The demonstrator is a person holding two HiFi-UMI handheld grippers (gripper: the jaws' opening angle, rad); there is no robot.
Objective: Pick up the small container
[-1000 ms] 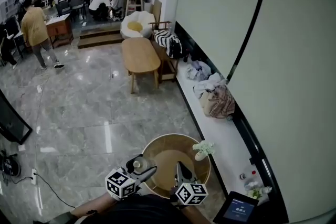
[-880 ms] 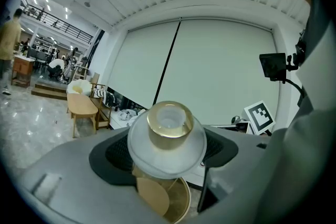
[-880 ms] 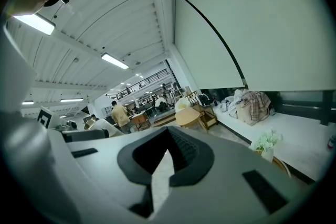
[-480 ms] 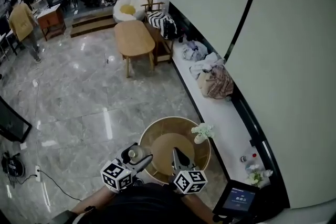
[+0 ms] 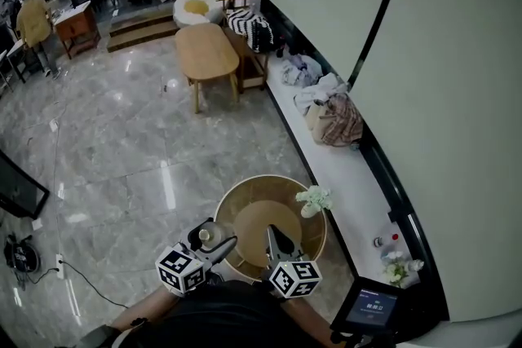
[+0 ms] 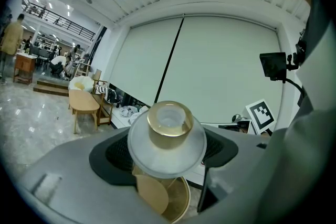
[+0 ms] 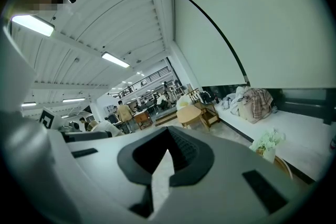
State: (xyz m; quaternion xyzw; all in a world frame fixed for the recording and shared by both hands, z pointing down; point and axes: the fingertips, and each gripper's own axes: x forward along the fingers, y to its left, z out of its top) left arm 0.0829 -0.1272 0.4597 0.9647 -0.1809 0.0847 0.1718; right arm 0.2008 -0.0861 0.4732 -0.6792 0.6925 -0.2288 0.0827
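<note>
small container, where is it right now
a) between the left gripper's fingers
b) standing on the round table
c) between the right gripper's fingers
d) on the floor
A: the left gripper view shows the container clamped between the fingers of the left gripper, while the right gripper has nothing between its own.

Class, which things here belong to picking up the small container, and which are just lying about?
Job in hand:
small container
left hand-held gripper, gripping it

Lying about:
flower vase
clothes pile
oval wooden table
tablet screen
</note>
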